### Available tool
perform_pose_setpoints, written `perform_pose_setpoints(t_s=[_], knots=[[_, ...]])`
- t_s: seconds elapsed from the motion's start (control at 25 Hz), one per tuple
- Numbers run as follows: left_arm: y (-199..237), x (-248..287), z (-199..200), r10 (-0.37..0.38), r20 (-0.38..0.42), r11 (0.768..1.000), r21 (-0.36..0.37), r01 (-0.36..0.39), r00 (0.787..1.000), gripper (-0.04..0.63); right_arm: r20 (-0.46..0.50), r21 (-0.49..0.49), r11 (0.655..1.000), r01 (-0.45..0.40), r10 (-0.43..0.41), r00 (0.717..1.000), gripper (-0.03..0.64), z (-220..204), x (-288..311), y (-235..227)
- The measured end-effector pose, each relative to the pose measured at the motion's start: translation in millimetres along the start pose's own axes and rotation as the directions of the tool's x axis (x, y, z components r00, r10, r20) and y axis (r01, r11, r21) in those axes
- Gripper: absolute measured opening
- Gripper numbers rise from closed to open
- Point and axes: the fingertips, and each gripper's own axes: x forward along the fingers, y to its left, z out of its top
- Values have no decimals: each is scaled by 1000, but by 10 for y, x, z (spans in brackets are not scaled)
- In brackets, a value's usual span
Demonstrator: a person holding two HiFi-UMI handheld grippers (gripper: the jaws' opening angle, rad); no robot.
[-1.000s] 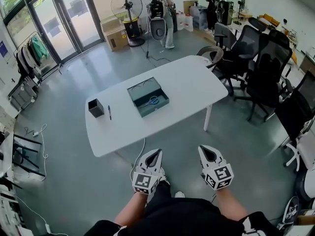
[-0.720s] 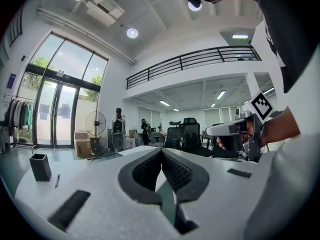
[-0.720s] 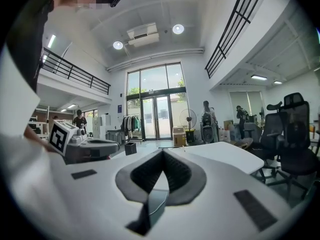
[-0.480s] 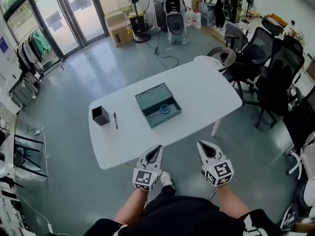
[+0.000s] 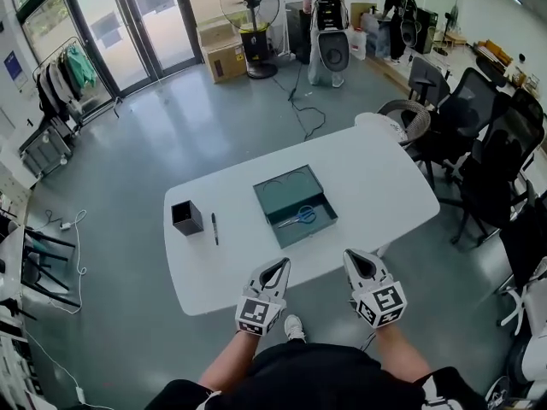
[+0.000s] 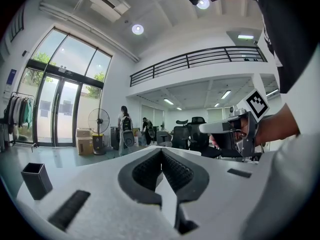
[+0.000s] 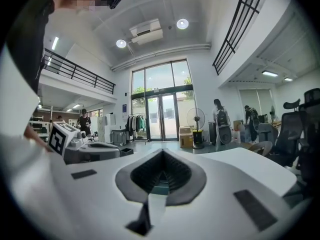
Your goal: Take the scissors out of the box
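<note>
A: Where are the scissors [image 5: 299, 218] found?

B: They are seen lying flat inside the open teal box [image 5: 286, 190], in the half turned toward the near edge of the white table [image 5: 376, 178]. The blue handles are pointed toward the table's right end and the blades toward its left end.

A: And where is the box placed?

B: It is set about midway along the table, between the two long edges and slightly skewed to them.

A: How are the jaws held?

B: The left gripper [image 5: 275, 267] is closed. In the left gripper view its ribbed pads are seen meeting at the tip, and nothing is caught between them. The right gripper [image 5: 359, 257] is likewise closed and empty. In the right gripper view only a teal patch is glimpsed through the hollow behind the tips, well beyond them. Both grippers are held side by side at the table's near edge, short of the box, with bare tabletop left between.

A: What else is carried by the table?

B: A black pen holder [image 5: 186, 217] is stood near the left end, and a pen [image 5: 214, 228] is laid just beside it, on the side toward the box.

A: And beyond the table?

B: A standing fan [image 5: 249, 2] and cardboard boxes [image 5: 224, 54] are seen by the glass doors, office chairs [image 5: 504, 156] are ranged along the right, and two people [image 5: 325, 11] are seen at the far wall.
</note>
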Motion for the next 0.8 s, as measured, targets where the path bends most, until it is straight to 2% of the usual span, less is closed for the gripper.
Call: perform_pose_setpoints(t_s=[0.16,0.52,0.68,0.8], knots=[[255,89,33,2,-2,1000,4,-2,1000,12,3,-3,1000,-7,7,1000,5,64,274,-18],[595,256,31,29,-13,999,14,-29,999,12,-61,28,998,-48,50,997,6,-86,661,-178],[711,423,8,52,-32,999,5,-52,998,12,-67,27,996,-86,87,994,6,-82,886,-347],[824,609,4,79,-38,996,33,-78,996,12,-84,31,989,-144,146,986,6,-81,1119,-483]])
